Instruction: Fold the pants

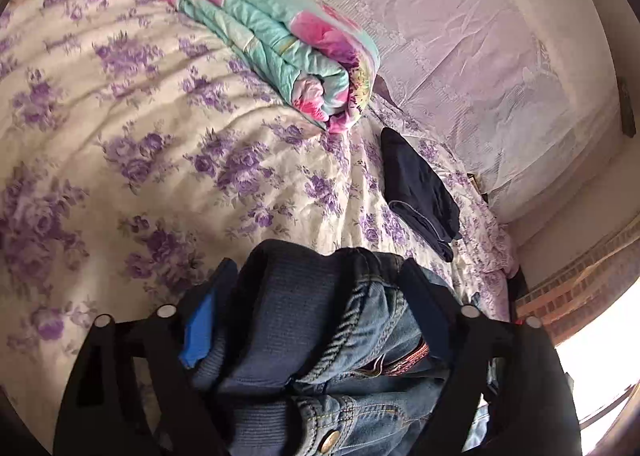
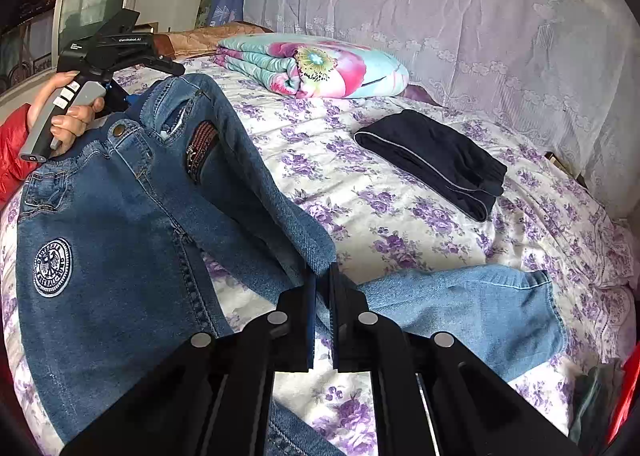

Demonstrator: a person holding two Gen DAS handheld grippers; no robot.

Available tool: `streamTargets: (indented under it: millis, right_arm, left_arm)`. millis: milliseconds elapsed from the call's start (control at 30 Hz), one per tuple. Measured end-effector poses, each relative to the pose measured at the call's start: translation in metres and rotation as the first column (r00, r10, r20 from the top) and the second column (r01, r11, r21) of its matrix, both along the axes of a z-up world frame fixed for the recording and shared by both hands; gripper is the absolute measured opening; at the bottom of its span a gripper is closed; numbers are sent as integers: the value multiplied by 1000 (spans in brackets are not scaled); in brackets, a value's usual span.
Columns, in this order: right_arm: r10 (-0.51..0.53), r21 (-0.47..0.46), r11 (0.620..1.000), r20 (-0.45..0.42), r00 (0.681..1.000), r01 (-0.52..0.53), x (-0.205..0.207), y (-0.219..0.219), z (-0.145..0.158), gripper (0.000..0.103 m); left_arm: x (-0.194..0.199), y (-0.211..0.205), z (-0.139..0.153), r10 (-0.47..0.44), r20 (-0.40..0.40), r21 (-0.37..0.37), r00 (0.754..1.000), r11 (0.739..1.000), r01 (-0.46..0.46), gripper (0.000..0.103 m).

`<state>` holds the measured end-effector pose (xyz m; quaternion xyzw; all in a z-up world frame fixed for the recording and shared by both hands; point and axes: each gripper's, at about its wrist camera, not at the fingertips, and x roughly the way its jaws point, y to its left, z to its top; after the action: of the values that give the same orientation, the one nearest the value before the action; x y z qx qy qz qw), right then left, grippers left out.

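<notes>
Blue jeans [image 2: 120, 215] with a round white patch [image 2: 53, 268] lie spread across the flowered bedspread [image 2: 360, 207]. A hand [image 2: 68, 119] holds my left gripper [image 1: 320, 272] at the waist end. In the left wrist view the bunched waistband [image 1: 360, 336] with its metal button fills the gap between the fingers, so that gripper is shut on it. My right gripper [image 2: 322, 276] is shut on the edge of one jeans leg [image 2: 280, 223], which runs up from the waist to the fingers. The other leg [image 2: 480, 304] lies flat on the bed to the right.
A folded pair of dark pants [image 2: 432, 159] lies on the bed behind the jeans. A folded turquoise and pink quilt [image 2: 320, 67] sits farther back. A lace-covered bolster [image 2: 440, 7] runs along the far side. A red sleeve [image 2: 12, 151] shows at the left edge.
</notes>
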<state>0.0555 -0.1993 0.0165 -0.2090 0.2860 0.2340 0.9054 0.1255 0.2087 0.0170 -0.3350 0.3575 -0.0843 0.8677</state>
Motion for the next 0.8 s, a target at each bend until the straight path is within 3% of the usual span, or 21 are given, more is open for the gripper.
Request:
streamTargets:
  millis: [33, 133, 367, 467, 533, 600, 700, 800]
  right_arm:
    - [-5, 4, 1000, 5, 1000, 5, -4, -1, 3, 6]
    - [-17, 17, 1000, 19, 1000, 17, -22, -6, 11, 6]
    - [-5, 24, 1000, 66, 998, 4, -102, -12, 16, 6]
    - [-2, 41, 999, 57, 998, 0, -141, -15, 3, 6]
    - [-4, 29, 1000, 52, 999, 3, -163, -16, -13, 6]
    - [-4, 10, 1000, 42, 999, 4, -174, -17, -30, 6]
    - [-8, 0, 1000, 33, 999, 8, -177, -18, -47, 6]
    - [-5, -2, 1000, 45, 999, 5, -178, -16, -49, 6]
  left_arm:
    - [-6, -2, 5, -2, 17, 30, 1000, 1000, 1, 61]
    - [-28, -6, 17, -15, 69, 64, 998, 998, 11, 54]
    - [-98, -11, 35, -54, 183, 41, 982, 998, 47, 49]
    - [-141, -11, 35, -72, 218, 21, 973, 997, 69, 53]
    - [-172, -12, 27, -46, 201, 45, 978, 998, 38, 70]
    - [-195, -9, 11, -10, 161, 7, 987, 1000, 9, 82]
    - [-218, -7, -12, -11, 102, -89, 995, 996, 20, 82]
    - [-228, -6, -17, 11, 101, -114, 995, 993, 1, 82]
